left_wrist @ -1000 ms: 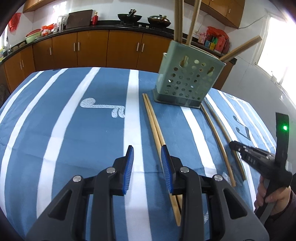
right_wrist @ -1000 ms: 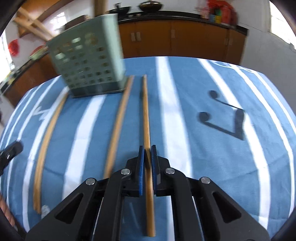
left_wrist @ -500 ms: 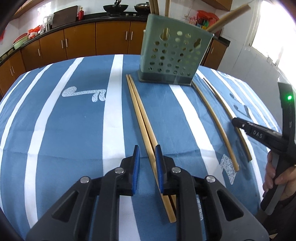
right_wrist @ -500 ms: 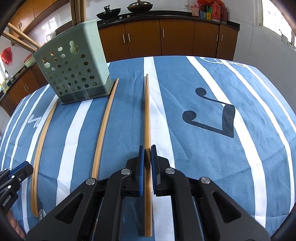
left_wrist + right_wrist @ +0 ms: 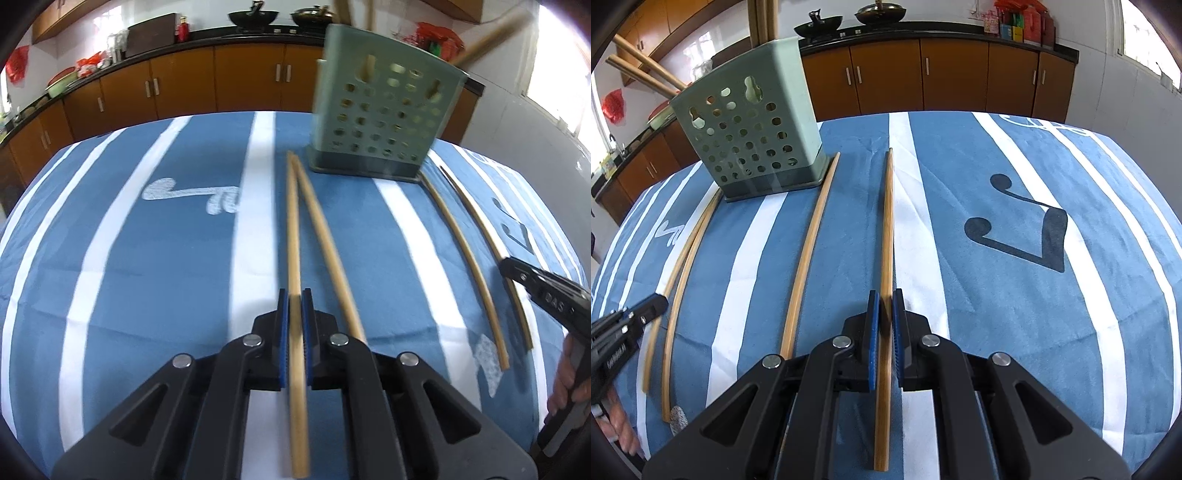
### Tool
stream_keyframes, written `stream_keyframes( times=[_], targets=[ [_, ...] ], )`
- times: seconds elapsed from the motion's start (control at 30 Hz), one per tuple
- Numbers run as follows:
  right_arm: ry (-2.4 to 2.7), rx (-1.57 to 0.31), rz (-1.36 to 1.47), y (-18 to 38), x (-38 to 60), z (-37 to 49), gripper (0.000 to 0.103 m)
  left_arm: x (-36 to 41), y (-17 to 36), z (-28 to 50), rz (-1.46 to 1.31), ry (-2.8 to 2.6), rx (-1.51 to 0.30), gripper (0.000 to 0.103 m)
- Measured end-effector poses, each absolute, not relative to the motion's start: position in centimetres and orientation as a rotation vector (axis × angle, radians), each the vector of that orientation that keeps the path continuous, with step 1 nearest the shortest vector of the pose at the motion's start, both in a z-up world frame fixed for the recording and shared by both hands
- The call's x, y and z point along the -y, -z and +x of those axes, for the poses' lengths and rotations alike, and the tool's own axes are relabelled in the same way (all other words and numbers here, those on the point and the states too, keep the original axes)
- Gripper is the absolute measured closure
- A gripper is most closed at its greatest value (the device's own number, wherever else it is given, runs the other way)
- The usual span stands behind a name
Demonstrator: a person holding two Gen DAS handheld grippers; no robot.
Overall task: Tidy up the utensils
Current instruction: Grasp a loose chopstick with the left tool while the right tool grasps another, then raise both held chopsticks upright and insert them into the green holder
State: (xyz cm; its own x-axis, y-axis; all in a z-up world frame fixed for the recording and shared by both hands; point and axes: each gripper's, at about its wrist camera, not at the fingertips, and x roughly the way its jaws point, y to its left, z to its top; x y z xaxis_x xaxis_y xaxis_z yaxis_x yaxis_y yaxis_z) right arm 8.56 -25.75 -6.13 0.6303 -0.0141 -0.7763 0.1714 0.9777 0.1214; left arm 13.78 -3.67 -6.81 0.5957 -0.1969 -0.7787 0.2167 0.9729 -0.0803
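Observation:
Several bamboo chopsticks lie on the blue striped tablecloth (image 5: pixel 155 266) in front of a green perforated holder (image 5: pixel 384 110) that has more chopsticks standing in it. My left gripper (image 5: pixel 294 295) is closing its jaws on the left chopstick (image 5: pixel 293 229) of a pair, pads pressing its sides; the other chopstick (image 5: pixel 325 240) lies just to the right. My right gripper (image 5: pixel 882 295) is shut on a single chopstick (image 5: pixel 888 221) that still lies along the cloth. Another chopstick (image 5: pixel 809 251) lies left of it, towards the holder (image 5: pixel 750 136). Each gripper shows at the edge of the other's view.
Two thin chopsticks (image 5: pixel 465 254) lie right of the holder, near the right gripper's body (image 5: pixel 546 295) and the hand holding it. A white patch (image 5: pixel 487 354) marks the cloth. Brown cabinets (image 5: pixel 953 77) and a counter with woks stand behind the table.
My left gripper shifted over the left chopstick of the pair, sank a little, and its jaws went from wide apart to closed on that chopstick. The right gripper has kept still.

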Motion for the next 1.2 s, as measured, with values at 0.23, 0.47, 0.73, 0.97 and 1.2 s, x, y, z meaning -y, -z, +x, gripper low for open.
stream_keyframes(
  times=[0.23,0.47,0.73,0.97,1.2],
  targets=[
    [0.115,-0.879,0.166,6.1,25.8,9.5,0.095,0.1,6.5,16.2,-0.027,0.148,-0.899,0.095],
    [0.138,-0.873,0.174,6.2,27.2,10.9,0.095,-1.1,6.4,17.7,-0.056,0.169,-0.899,0.094],
    [0.118,-0.871,0.175,6.2,27.2,9.7,0.095,-1.3,6.5,16.5,-0.016,0.183,-0.892,0.090],
    [0.131,-0.858,0.149,6.3,26.8,9.5,0.094,-1.1,6.6,16.4,0.007,0.168,-0.892,0.090],
    [0.133,-0.859,0.143,6.2,26.8,9.5,0.094,-1.0,6.6,16.4,0.019,0.162,-0.892,0.089]
  ],
)
